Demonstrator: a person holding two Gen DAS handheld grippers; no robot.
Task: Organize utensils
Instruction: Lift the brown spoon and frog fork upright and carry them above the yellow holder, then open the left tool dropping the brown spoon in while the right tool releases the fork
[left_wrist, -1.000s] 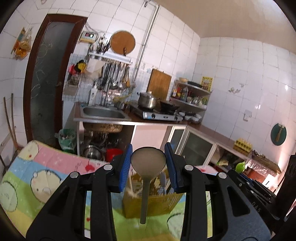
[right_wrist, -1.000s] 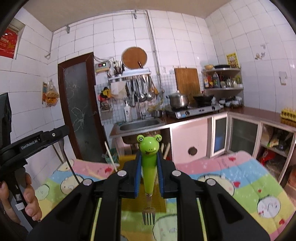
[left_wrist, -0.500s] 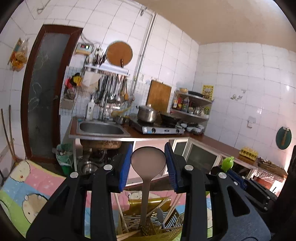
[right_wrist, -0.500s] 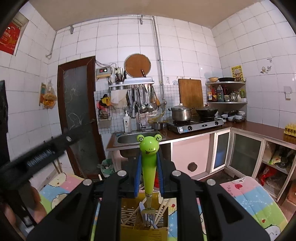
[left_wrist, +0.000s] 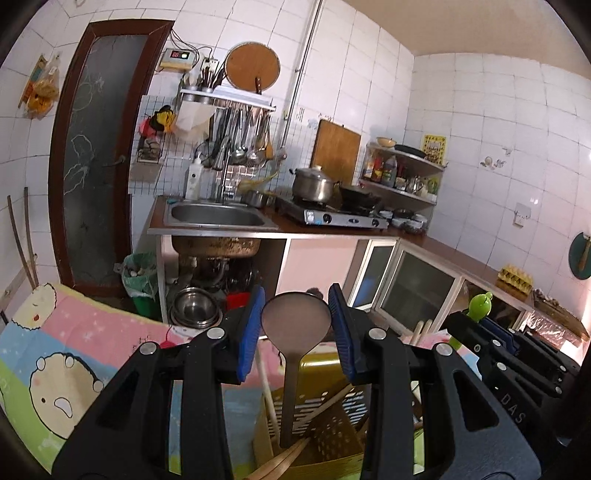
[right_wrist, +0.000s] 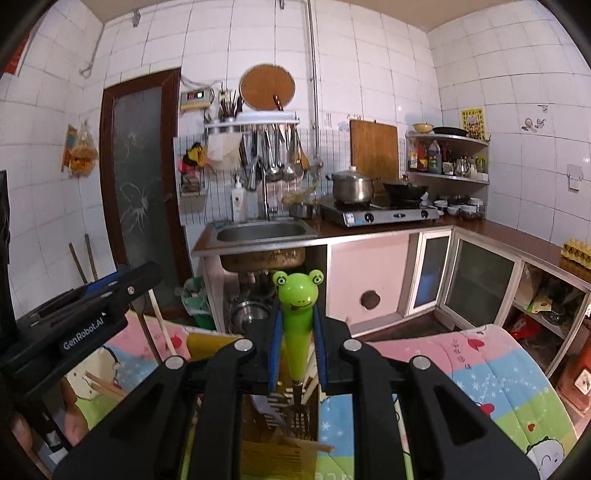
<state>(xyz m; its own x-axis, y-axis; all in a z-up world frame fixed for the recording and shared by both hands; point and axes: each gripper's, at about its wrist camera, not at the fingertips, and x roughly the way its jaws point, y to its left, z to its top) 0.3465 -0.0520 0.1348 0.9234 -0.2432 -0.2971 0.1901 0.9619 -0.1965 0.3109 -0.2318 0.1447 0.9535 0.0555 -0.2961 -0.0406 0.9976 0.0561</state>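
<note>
Left gripper (left_wrist: 295, 332) fingers clamp the ladle (left_wrist: 295, 325); right gripper (right_wrist: 297, 350) fingers clamp the frog-handled fork (right_wrist: 297, 317). Both remain undeposited above the yellow utensil basket (left_wrist: 314, 417).

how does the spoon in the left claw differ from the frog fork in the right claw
The grey-brown round-bowled spoon is plain and dull; the green frog-handled fork is bright, with a cartoon face. The spoon is gripped by its wide bowl, the fork by its narrow handle. The spoon's slim handle hangs down; the fork's metal tines do. Both are held upright over the yellow slotted utensil basket.
</note>
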